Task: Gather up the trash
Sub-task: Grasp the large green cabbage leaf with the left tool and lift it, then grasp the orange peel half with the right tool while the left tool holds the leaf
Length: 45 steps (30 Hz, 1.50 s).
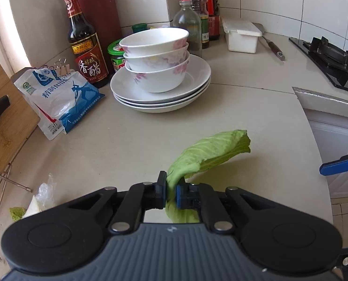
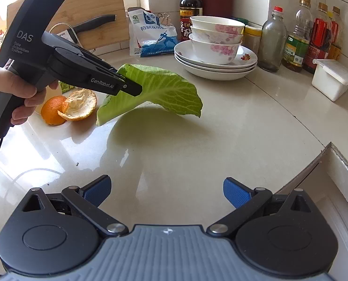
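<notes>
The countertop (image 2: 197, 140) lies bare through the centre and lower right of the right wrist frame. Stacked bowls and plates (image 2: 216, 51) with bottles (image 2: 295, 37) block the upper right; orange peel (image 2: 80, 105) sits at left.

We look down at a slant from each gripper close over the tabletop (image 1: 131, 140), both views facing the tiled wall and sharing the stacked bowls (image 1: 156, 58) and cabbage leaf (image 2: 159, 91).

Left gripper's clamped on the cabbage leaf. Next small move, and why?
Probably lift the left gripper a little more to bring the cabbage leaf fully clear of the countertop. It is shut on the leaf's edge, the far side is airborne, but the lower end still seems to brush the surface near the orange peel. No bin is in view yet.
</notes>
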{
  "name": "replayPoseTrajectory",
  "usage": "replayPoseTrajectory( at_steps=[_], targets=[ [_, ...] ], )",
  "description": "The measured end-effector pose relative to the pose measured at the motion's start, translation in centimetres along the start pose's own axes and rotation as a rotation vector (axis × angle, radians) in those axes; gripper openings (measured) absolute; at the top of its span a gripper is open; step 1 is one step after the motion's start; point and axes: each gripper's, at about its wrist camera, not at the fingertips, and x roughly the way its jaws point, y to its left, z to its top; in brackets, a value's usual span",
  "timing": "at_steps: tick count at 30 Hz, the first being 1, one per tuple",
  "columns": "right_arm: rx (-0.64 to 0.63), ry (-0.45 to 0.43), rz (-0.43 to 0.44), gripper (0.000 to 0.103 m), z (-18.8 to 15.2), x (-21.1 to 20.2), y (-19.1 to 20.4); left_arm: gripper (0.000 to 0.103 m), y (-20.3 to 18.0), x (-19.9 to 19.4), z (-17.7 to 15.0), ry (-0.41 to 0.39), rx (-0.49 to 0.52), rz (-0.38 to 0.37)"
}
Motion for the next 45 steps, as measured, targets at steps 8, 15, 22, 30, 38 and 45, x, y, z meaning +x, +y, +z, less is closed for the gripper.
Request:
replayPoseTrajectory(
  at_steps=[8,15,22,30,38,45],
  targets=[
    [-0.05,-0.004,0.031,0.103,0.7,0.6,0.9,0.004,1.0,-1.9,-0.2,-0.014,0.003,0.024],
    [-0.138,-0.016,0.099,0.103,1.8,2.1,3.2,0.003,2.4,-4.2,0.4,-0.046,0.004,0.042],
    [-0.254,-0.033,0.178,0.1,3.6,5.1,6.3,0.003,4.1,-5.0,1.4,-0.042,0.012,0.052],
    [-0.337,-0.041,0.268,0.097,6.2,8.7,8.9,0.003,5.8,-4.6,1.9,-0.034,-0.012,0.042],
    [-0.389,-0.048,0.304,0.09,8.1,11.2,10.5,0.003,6.3,-4.2,1.6,-0.026,-0.024,0.027],
    [-0.398,-0.045,0.315,0.068,8.4,11.3,10.7,0.003,6.6,-3.8,1.3,-0.006,-0.026,0.016]
  ],
)
